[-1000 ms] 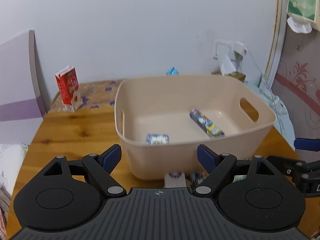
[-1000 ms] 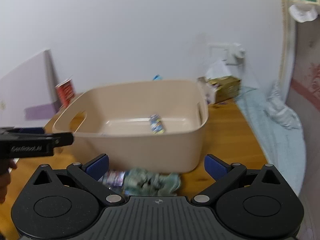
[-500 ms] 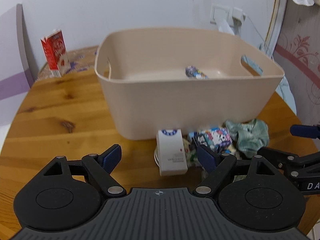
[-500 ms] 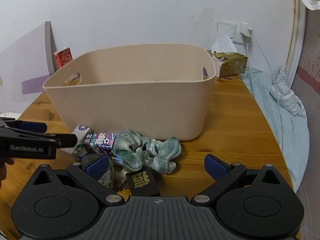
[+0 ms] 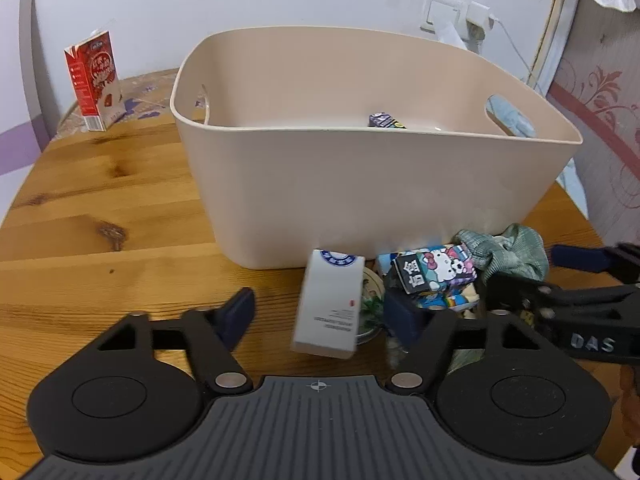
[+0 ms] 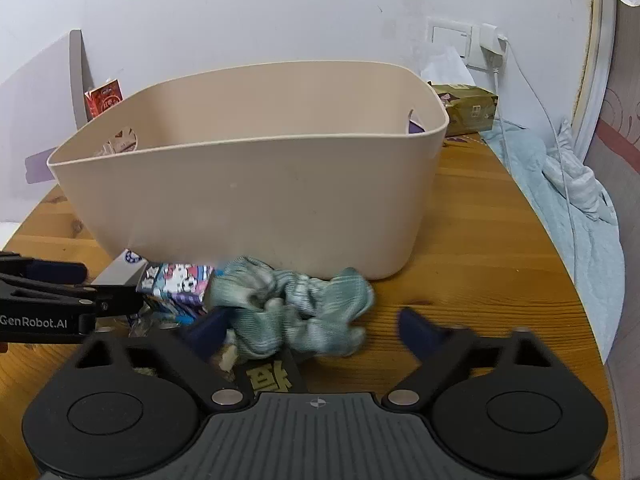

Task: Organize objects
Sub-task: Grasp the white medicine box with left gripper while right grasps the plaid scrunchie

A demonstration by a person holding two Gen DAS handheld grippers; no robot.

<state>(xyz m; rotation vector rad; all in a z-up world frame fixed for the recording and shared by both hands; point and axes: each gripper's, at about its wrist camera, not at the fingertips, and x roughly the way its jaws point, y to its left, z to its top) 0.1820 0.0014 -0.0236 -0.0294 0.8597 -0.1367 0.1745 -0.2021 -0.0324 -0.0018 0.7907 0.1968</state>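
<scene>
A pile of small items lies on the wooden table (image 5: 100, 208) against the front of a beige tub (image 5: 360, 184). My left gripper (image 5: 320, 314) straddles a white box (image 5: 328, 308) lying flat. Its jaws are closing, and the pads do not press on the box. My right gripper (image 6: 312, 326) is lowered over a green scrunchie (image 6: 296, 308). Its jaws are also closing, with the right finger still apart from the fabric. A cartoon packet (image 5: 440, 272) and a black packet with a gold character (image 6: 268, 376) lie between the two items. A dark snack bar (image 5: 384, 120) lies inside the tub.
A red carton (image 5: 94, 84) stands at the table's back left. A tissue pack (image 6: 468, 112) sits behind the tub on the right, below a wall socket (image 6: 472, 46). Light blue cloth (image 6: 568, 200) lies beyond the table's right edge.
Both grippers have sunk from above the tub to the items in front of it. Both pairs of jaws have narrowed around the white box and the scrunchie.
</scene>
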